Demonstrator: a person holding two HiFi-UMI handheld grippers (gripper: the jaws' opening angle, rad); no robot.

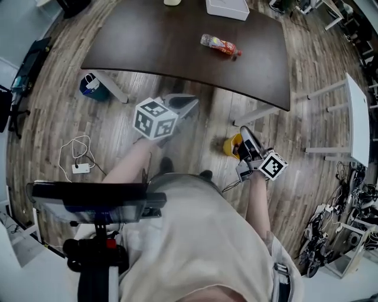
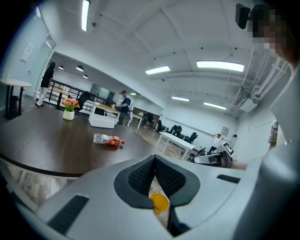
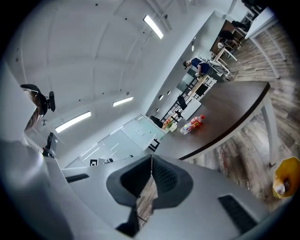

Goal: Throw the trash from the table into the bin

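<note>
Trash: one plastic bottle (image 1: pixel 220 45), red label, lying on its side on the table (image 1: pixel 147 53), toward the table's far right part. It is alone there, well apart from the white box (image 1: pixel 227 7) at the table's far edge. A flower pot (image 2: pixel 69 114) stands further along the same far side.

Bin (image 1: pixel 231 145): yellow, on the floor just off the table's near edge, close to the table's right leg. The right gripper view shows something pale already inside it.

Left gripper (image 1: pixel 188 105): jaws pressed together, nothing between the pads. It hovers below the table's near edge, well short of the bottle.

Right gripper (image 1: pixel 244 132): jaws also pressed together and empty, off the table's near edge, just beside the bin.

Step, as judged: reach toward the table not yet made, bottle untouched.

Risks from here:
- Both sets of jaws are closed. If they reach the bottle unopened, they would shove it rather than take it.
- The bottle is round and lies flat. A nudge or off-centre pinch could roll it across the table or off an edge.
- The bin looks small and sits low by the table leg. A release from table height could miss it.

Also: a blue container (image 1: pixel 93 87) on the floor by the table's left leg.
</note>
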